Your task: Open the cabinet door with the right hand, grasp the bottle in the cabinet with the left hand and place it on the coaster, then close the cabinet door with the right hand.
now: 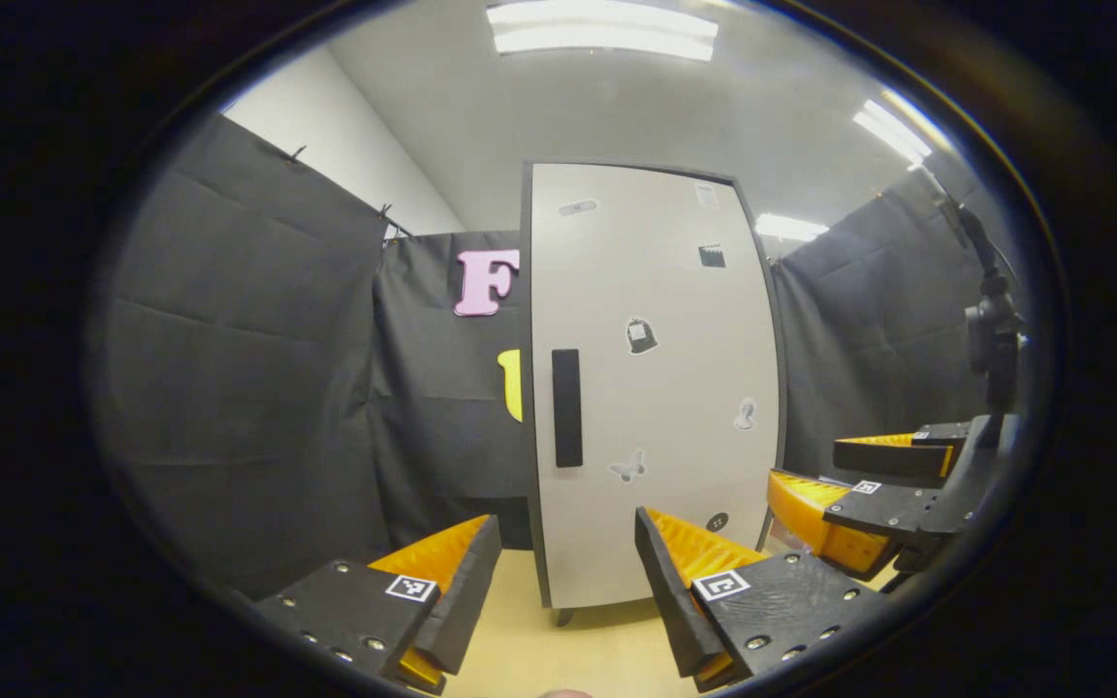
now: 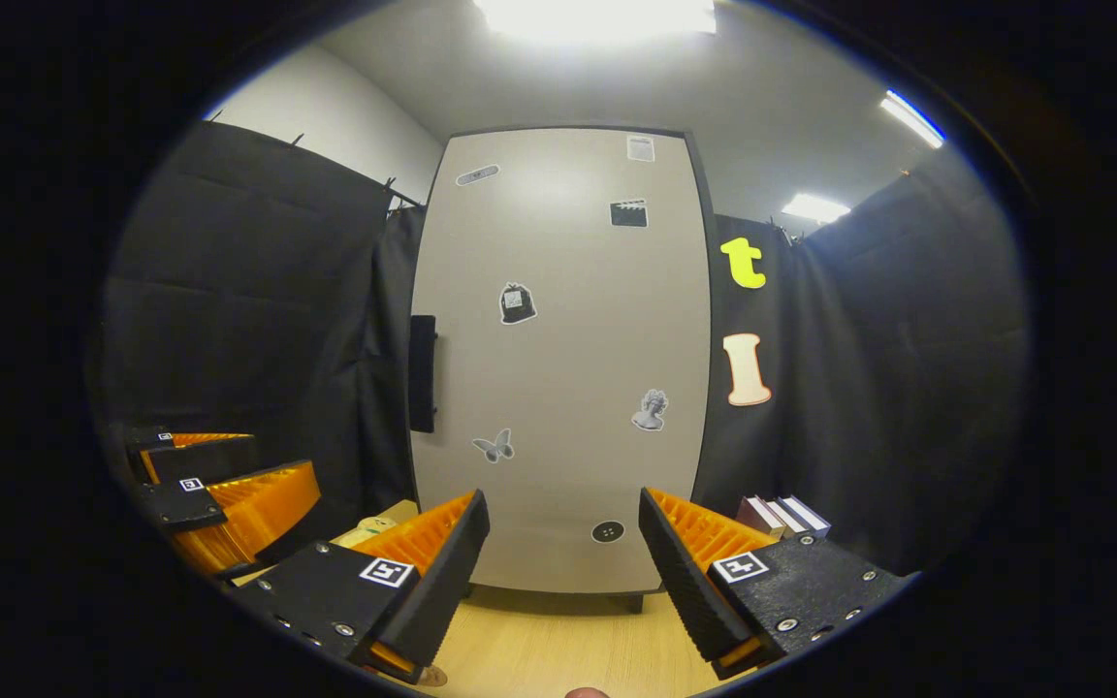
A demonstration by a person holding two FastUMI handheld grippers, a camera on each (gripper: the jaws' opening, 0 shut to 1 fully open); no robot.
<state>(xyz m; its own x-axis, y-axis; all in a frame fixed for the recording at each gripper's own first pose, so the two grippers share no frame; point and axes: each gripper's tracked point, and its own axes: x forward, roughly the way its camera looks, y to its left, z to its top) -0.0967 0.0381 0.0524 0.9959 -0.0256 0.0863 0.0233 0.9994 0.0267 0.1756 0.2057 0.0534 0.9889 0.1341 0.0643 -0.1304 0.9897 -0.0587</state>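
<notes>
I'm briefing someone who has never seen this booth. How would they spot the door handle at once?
Find the tall pale cabinet standing on the wooden table against the black cloth. Its door is shut, and the handle sits near its left edge, about halfway up. It is a plain black upright bar, unlike the small stickers scattered over the door.

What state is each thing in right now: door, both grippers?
Cabinet door: shut, handle untouched.
Left gripper: open, empty, short of the door.
Right gripper: open, empty, facing the door.
Books: lying beside the cabinet.
</notes>
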